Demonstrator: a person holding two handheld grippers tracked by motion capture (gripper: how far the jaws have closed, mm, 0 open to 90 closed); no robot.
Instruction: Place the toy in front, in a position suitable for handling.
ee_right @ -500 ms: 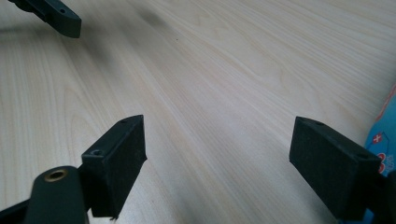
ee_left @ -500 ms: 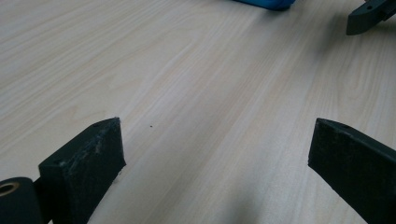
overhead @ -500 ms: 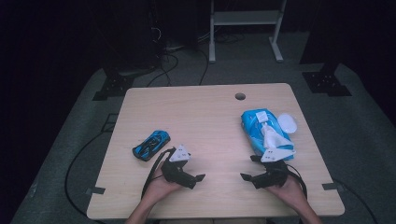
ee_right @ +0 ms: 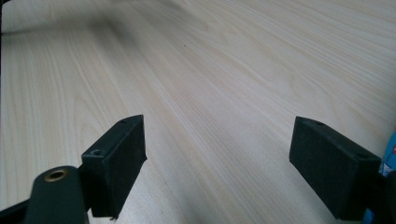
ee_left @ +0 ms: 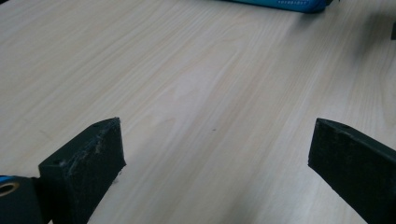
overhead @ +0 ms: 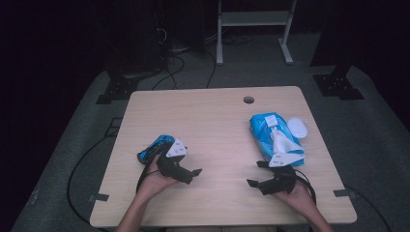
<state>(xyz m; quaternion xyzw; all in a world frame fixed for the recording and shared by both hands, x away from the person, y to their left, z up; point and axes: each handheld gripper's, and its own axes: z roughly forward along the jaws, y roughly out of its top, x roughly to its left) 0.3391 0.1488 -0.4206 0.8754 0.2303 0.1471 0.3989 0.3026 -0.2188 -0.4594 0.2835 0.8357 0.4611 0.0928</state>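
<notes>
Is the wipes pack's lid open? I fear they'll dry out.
Open: the wipes pack shows its round white lid flipped aside and a wipe sticking out.

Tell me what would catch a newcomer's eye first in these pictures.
The bright blue wet-wipes pack on the right side of the pale wooden table, with a white tissue sticking out and its round white lid open. Next, the small blue toy car at the left, just behind the left gripper. Both it and the right gripper are open over bare wood.
</notes>
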